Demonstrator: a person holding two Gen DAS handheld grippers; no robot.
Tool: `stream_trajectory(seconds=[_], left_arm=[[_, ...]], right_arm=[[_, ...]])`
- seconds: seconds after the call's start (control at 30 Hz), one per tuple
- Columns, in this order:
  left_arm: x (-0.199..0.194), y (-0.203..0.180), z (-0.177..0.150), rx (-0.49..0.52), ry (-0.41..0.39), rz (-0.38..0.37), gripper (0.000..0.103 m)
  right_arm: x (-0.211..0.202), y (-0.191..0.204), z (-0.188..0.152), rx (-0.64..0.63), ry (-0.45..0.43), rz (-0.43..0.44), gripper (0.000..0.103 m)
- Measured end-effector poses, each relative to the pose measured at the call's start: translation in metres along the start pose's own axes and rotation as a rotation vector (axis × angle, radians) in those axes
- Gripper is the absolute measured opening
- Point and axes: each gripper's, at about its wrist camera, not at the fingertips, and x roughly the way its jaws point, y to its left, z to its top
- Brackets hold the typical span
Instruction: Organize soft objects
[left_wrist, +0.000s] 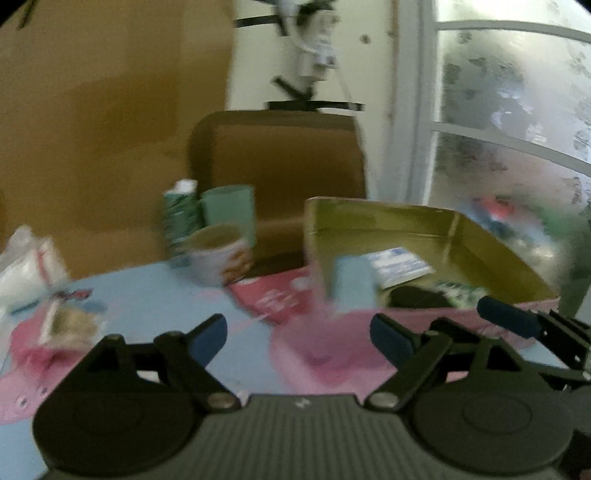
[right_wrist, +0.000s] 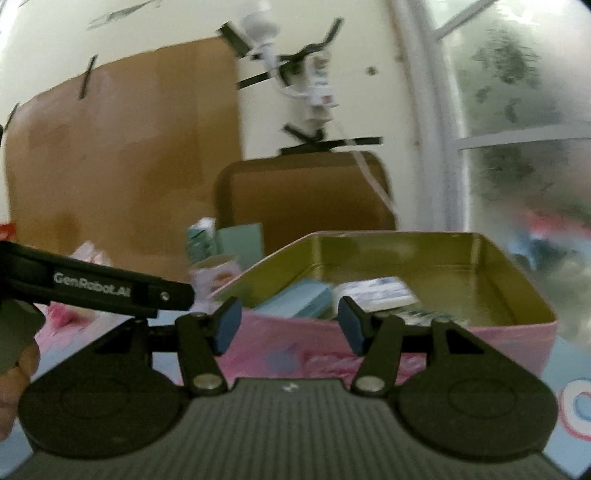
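Table (left_wrist: 155, 295): light blue with pink shapes, under everything here.
Brown box (left_wrist: 280, 162): big, at the back, by the wall.
Tin (right_wrist: 517, 332): pink outside, gold inside, no lid on, sitting on the table at the right.
Inside the tin: light blue soft pack (right_wrist: 295, 301) leaning on the near wall, white and blue pack (right_wrist: 376, 291) lying flat beside it, something black (left_wrist: 417, 297) near the front, something green and white (left_wrist: 458, 291) next to that.
Red flat packet (left_wrist: 273, 295): on the table, just left of the tin.
Cup (left_wrist: 218, 254): white with pictures, near the table's far edge.
Green carton (left_wrist: 181, 218) and green block (left_wrist: 231, 212): upright, right behind the cup.
White bag (left_wrist: 26, 266): far left of the table, blurry.
Small stuff (left_wrist: 66, 321): far left too, too blurry to tell.
Left gripper (left_wrist: 299, 338): blue fingers spread wide, nothing between them, over the table just before the tin.
Right gripper (right_wrist: 290, 323): fingers partly apart, holding nothing, pointing at the tin's near wall.
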Motion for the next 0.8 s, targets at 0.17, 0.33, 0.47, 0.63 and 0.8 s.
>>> stream_trajectory(seconds=[0.17, 0.33, 0.47, 0.63, 0.8], left_arm=[[-0.012, 0.051, -0.033, -0.042, 0.026, 0.087, 0.088], [-0.018, 0.096, -0.061, -0.043, 0.056, 0.239, 0.088], [-0.026, 0.124, -0.067, -0.114, 0.055, 0.281, 0.088], [-0.030, 0.139, -0.068, -0.204, 0.050, 0.241, 0.088], [-0.033, 0.158, -0.072, -0.321, 0.033, 0.219, 0.088]], right_arm=[[0.013, 0.031, -0.008, -0.034, 0.080, 0.088, 0.060], [0.030, 0.063, -0.014, -0.084, 0.158, 0.172, 0.060], [0.046, 0.086, -0.016, -0.116, 0.219, 0.235, 0.060], [0.065, 0.107, -0.012, -0.146, 0.246, 0.273, 0.060], [0.095, 0.117, -0.002, -0.109, 0.281, 0.306, 0.063]])
